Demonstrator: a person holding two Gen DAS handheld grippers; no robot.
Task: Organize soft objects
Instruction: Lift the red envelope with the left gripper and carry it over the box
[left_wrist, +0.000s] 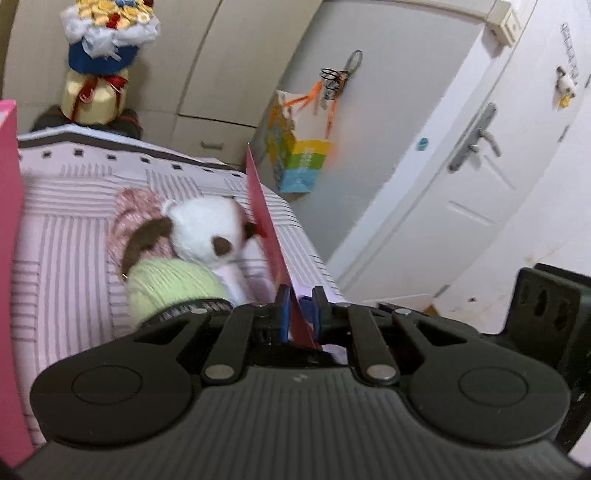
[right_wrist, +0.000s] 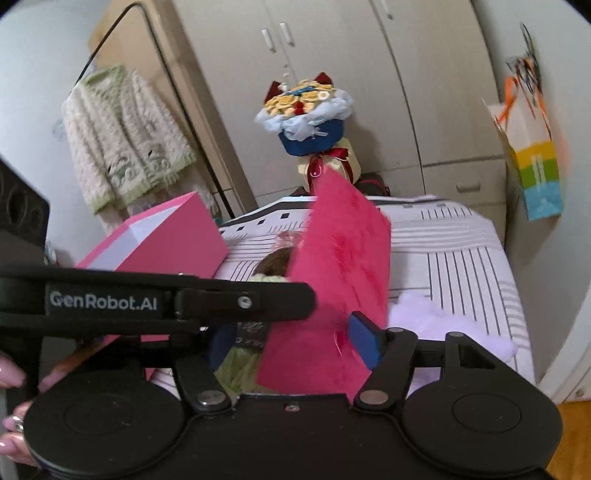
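1. Pink sheet (left_wrist: 280, 258), seen edge-on at lower centre of the left wrist view, clamped between the blue pads of the left gripper (left_wrist: 299, 314); jaws narrow, closed on the sheet.
2. Same pink sheet (right_wrist: 343, 266) broadside at centre of the right wrist view, upright and tilted, standing between the blue pads of the right gripper (right_wrist: 291, 343); jaws partly wide, right pad just beside the sheet's lower edge, left pad apart from it, no grip seen.
3. Plush dog (left_wrist: 199, 232) with white head, brown ears and green knitted jumper, lying on the bed (left_wrist: 66, 258) at centre left, just beside the sheet; in the right wrist view only a brown and green part (right_wrist: 277, 262) visible behind the sheet.
4. Pink knitted piece (left_wrist: 133, 206) under and behind the dog's head, touching it.
5. Lilac soft item (right_wrist: 443, 321) on the striped cover at lower right, beside the right pad.
6. Open pink box (right_wrist: 166, 236) with white inside, at centre left, on the bed's far side.
7. Hand (right_wrist: 14, 406) at the lower left edge, fingers on the black gripper body.
8. Background: bouquet (right_wrist: 306, 114) at upper centre before the wardrobe (right_wrist: 369, 55); fluffy cardigan (right_wrist: 125, 140) hanging at upper left; coloured paper bag (left_wrist: 299, 158) hanging at centre; white door (left_wrist: 480, 166) at right.
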